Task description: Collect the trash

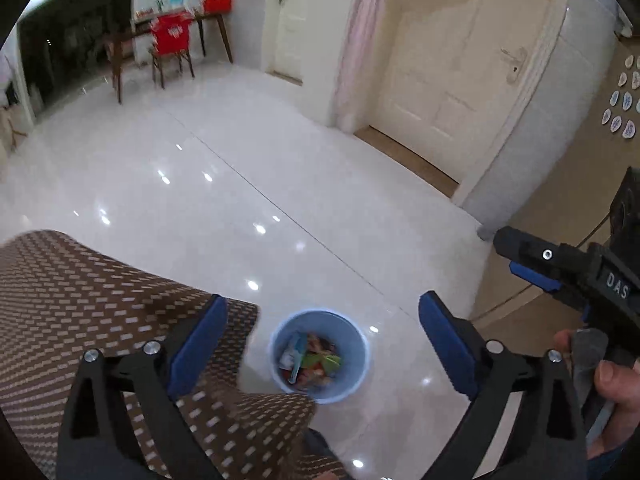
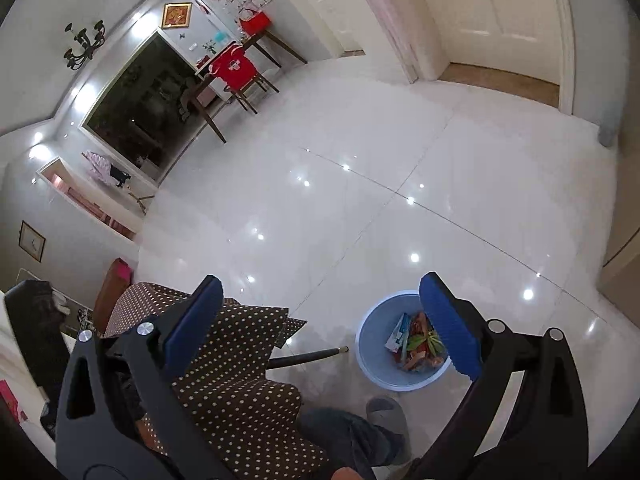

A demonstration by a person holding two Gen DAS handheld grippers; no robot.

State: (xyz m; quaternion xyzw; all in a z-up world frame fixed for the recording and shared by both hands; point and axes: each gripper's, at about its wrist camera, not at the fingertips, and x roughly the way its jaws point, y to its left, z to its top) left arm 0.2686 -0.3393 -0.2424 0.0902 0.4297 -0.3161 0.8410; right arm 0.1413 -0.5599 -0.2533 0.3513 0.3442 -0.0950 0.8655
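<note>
Two open grippers (image 1: pixel 322 344) (image 2: pixel 320 320), one bin (image 1: pixel 356 360), trash inside

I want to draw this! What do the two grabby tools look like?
Each tool is black, with triangle-shaped cut-outs in its arms, round silver bolts and two ridged blue pads. The left tool looks just like the right tool. From the left camera, the right tool's side shows the white letters "DAS".

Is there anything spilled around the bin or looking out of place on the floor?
Nothing stands out. The blue bin stands upright on the white tile floor, with its wrappers and scraps inside it and no litter visible around it. The brown dotted cloth hangs over the table edge beside it.
</note>
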